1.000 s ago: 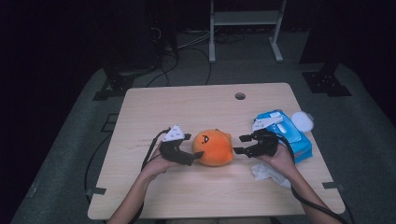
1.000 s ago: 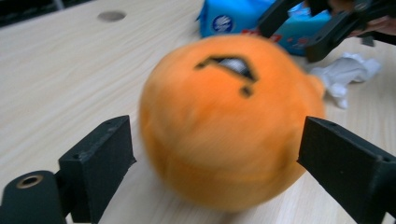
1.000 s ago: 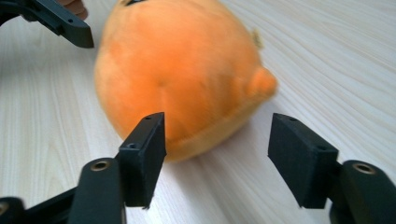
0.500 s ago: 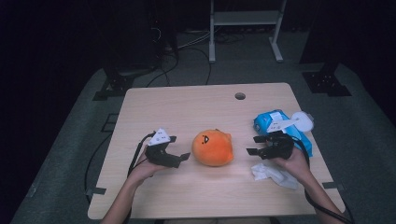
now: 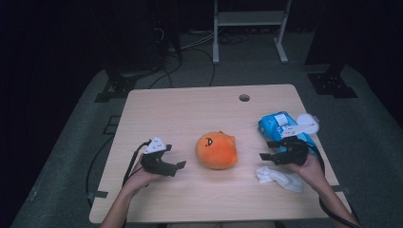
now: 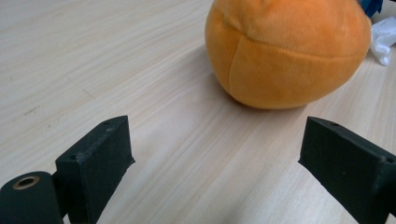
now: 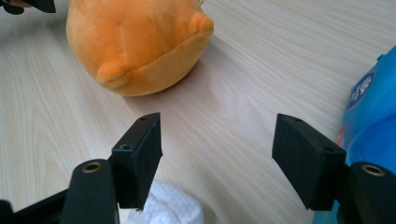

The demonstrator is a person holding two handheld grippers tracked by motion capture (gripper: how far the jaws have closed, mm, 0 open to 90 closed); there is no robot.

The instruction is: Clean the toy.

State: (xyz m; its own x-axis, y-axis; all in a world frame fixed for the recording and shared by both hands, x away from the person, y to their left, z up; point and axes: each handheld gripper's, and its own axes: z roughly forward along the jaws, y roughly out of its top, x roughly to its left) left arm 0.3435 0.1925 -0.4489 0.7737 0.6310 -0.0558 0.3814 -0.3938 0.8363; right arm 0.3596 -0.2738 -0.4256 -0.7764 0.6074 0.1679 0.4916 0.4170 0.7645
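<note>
An orange plush toy (image 5: 216,150) with a dark face mark lies in the middle of the wooden table (image 5: 190,109). My left gripper (image 5: 175,157) is a short way to its left, jaws open and empty. In the left gripper view the plush (image 6: 289,51) is ahead of that gripper (image 6: 217,144), with bare wood between the jaws. My right gripper (image 5: 267,149) is to the plush's right, also open and empty. In the right gripper view the plush (image 7: 135,42) lies ahead and left of that gripper (image 7: 219,135).
A blue tissue pack (image 5: 278,126) lies just behind the right hand, and its edge (image 7: 373,107) is beside the right jaw. A crumpled white tissue (image 5: 280,178) lies near the right hand. The table has a small hole (image 5: 244,98) near its far edge.
Both grippers have drawn back from the plush, the left one to the left and toward the near edge, the right one to the right. The plush stays in place.
</note>
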